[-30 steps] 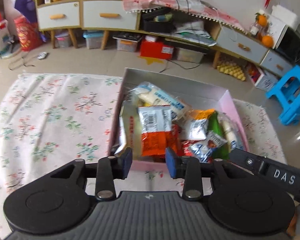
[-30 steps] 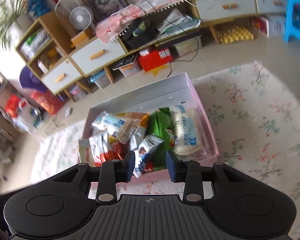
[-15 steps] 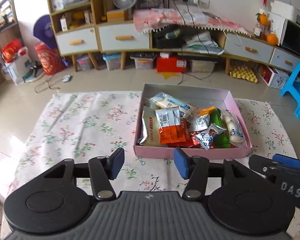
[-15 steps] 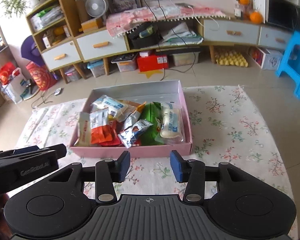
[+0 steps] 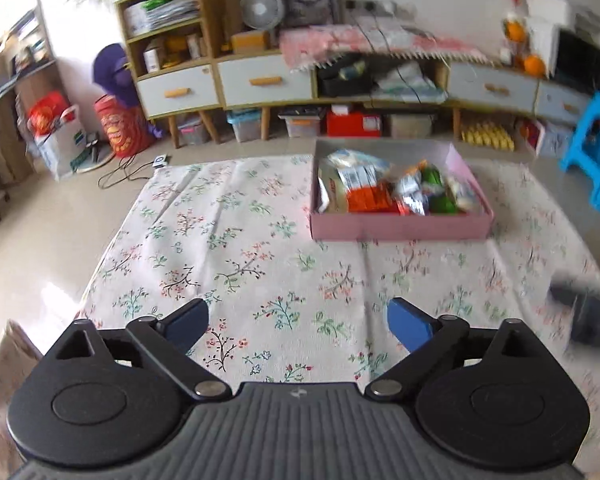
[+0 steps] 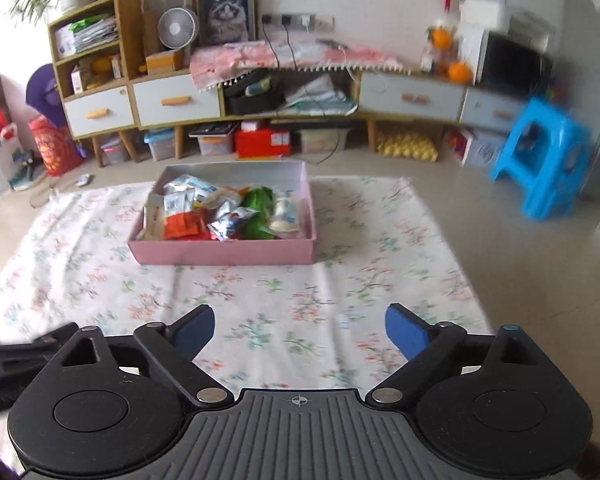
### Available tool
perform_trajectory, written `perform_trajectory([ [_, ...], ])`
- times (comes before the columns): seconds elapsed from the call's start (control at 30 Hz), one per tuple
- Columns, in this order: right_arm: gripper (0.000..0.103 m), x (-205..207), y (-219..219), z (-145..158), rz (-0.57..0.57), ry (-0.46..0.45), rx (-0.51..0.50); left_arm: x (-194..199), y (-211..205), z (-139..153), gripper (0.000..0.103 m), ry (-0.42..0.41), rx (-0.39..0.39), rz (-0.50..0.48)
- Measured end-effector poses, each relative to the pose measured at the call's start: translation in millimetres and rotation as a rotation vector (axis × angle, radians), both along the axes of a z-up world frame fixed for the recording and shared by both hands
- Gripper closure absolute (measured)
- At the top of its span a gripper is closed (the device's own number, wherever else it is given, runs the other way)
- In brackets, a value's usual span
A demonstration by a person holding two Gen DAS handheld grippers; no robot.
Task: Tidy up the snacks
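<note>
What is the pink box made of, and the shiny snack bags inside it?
The pink box looks like matte cardboard: flat thin walls, sharp folded corners, no shine. The snack bags look like glossy plastic or foil film: they crinkle and catch the light. The cloth underneath seems to be printed fabric, since it shows soft fold lines.

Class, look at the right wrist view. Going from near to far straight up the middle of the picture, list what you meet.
right gripper, jaws opening with nothing between them → floral cloth → pink box of snack packets → bare floor → red box under the cabinet
</note>
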State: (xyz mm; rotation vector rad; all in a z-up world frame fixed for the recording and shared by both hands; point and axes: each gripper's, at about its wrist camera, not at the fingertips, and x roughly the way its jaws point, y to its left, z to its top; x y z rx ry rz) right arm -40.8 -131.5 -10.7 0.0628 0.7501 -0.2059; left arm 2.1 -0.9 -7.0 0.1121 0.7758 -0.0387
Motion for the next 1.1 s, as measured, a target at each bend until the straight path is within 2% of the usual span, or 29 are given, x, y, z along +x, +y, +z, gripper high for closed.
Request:
perform_trajectory([
  [0.07,0.006,4,-1,-3,-0.017,0.042,0.038,-2,2,4,0.001,-0.009,-0.034,0.014],
  [0.17,0.005,4,0,-1,-0.019,0.022,0.091,-2,-4,5,0.001,-0.012,-0.016,-0.008],
  [0.27,0.005,5,7,-2,-0.003,0.021,0.067,-8,-5,1,0.001,-0.021,0.013,-0.005],
  [0.47,0.005,3,6,-4,-0.011,0.027,0.087,-8,-4,-4,0.001,-0.003,0.024,0.02],
  [0.6,0.005,2,8,-4,-0.003,0.029,0.085,-16,-12,-3,0.001,-0.025,0.077,0.0],
  [0.77,0.005,2,8,-4,0.0,0.037,0.081,-13,-6,-5,0.001,0.002,0.052,0.002],
  [1.1,0.005,4,10,-6,0.003,0.05,0.088,-12,-6,-6,0.001,0.025,0.051,-0.006],
])
